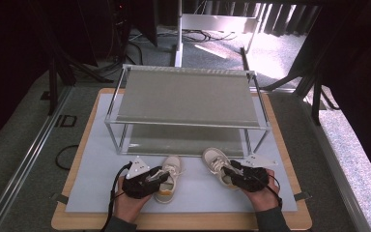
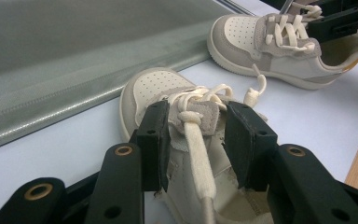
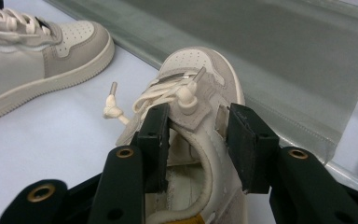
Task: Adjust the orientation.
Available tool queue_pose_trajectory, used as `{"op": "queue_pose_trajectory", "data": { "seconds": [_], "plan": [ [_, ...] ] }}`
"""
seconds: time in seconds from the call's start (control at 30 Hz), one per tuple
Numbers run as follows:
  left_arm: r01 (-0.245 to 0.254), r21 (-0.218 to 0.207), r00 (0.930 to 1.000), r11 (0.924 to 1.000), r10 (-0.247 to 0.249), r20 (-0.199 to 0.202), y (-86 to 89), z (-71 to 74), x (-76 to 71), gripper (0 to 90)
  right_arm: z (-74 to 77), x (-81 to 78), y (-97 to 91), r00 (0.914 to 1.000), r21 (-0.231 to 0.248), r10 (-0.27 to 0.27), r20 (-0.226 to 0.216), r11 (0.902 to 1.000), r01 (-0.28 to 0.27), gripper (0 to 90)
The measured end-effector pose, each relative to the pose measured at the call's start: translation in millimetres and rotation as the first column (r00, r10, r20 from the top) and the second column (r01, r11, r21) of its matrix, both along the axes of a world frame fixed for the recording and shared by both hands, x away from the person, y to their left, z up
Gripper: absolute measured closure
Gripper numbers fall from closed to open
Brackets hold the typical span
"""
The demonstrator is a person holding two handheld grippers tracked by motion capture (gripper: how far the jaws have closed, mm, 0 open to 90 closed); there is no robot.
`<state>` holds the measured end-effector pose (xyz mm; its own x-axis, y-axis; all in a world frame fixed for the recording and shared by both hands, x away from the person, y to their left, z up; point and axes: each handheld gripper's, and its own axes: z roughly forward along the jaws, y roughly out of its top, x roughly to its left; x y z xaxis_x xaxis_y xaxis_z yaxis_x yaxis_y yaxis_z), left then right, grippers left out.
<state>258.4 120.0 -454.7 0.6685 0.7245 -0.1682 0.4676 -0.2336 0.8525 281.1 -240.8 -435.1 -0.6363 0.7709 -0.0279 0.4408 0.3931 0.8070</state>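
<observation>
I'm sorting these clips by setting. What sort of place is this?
Probably a lab or studio set up for recording, not a home. A bare metal two-shelf rack stands on a white mat over a small wooden table, with loose cables and dark stands on the carpeted floor behind.

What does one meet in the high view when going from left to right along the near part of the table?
Left gripper → left shoe → right shoe → right gripper.
</observation>
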Motion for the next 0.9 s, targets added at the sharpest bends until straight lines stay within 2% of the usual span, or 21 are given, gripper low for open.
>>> {"op": "queue_pose_trajectory", "data": {
  "seconds": [0.13, 0.27, 0.33, 0.43, 0.53, 0.67, 0.8, 0.9],
  "plan": [
    [0.002, 0.001, 1.0000, 1.0000, -0.002, 0.000, 0.2, 0.1, 0.1, 59.7, -7.4, 6.3, -3.1, 0.9987, -0.026, -0.049, -0.011, 0.9985, 0.049, 56.3],
    [0.001, -0.001, 1.0000, 1.0000, -0.001, -0.002, 0.3, -0.1, 0.4, 59.8, -8.8, 5.8, -2.3, 0.9982, -0.044, -0.060, -0.004, 0.9972, 0.060, 58.3],
    [0.001, 0.001, 1.0000, 1.0000, -0.001, -0.001, 0.0, -0.1, 0.1, 59.6, -6.6, 6.4, -3.3, 0.9977, -0.035, -0.067, -0.012, 0.9971, 0.067, 63.7],
    [-0.001, 0.002, 1.0000, 1.0000, 0.001, -0.001, -0.6, -0.2, -0.3, 59.6, -4.3, 5.9, -3.0, 0.9957, -0.012, -0.070, -0.061, 0.9975, 0.070, 66.0],
    [-0.001, 0.002, 1.0000, 1.0000, 0.001, -0.001, -0.7, -0.3, -0.3, 59.7, -5.8, 2.6, 0.0, 0.9932, 0.023, -0.046, -0.107, 0.9985, 0.049, 66.3],
    [-0.004, 0.001, 1.0000, 1.0000, 0.004, 0.001, -2.2, -0.5, -0.9, 59.8, -6.0, -4.0, 8.9, 0.9910, 0.026, -0.071, -0.114, 0.9969, 0.074, 65.9],
    [-0.004, 0.009, 1.0000, 1.0000, 0.004, 0.005, -3.7, 0.2, -1.8, 62.5, -7.8, -7.0, 20.5, 0.9909, 0.033, -0.060, -0.120, 0.9974, 0.065, 66.1],
    [0.001, 0.004, 1.0000, 1.0000, -0.001, 0.005, -4.5, 0.0, -1.6, 64.0, -8.3, -8.1, 27.9, 0.9916, 0.033, -0.072, -0.107, 0.9966, 0.076, 66.2]
  ]
}}
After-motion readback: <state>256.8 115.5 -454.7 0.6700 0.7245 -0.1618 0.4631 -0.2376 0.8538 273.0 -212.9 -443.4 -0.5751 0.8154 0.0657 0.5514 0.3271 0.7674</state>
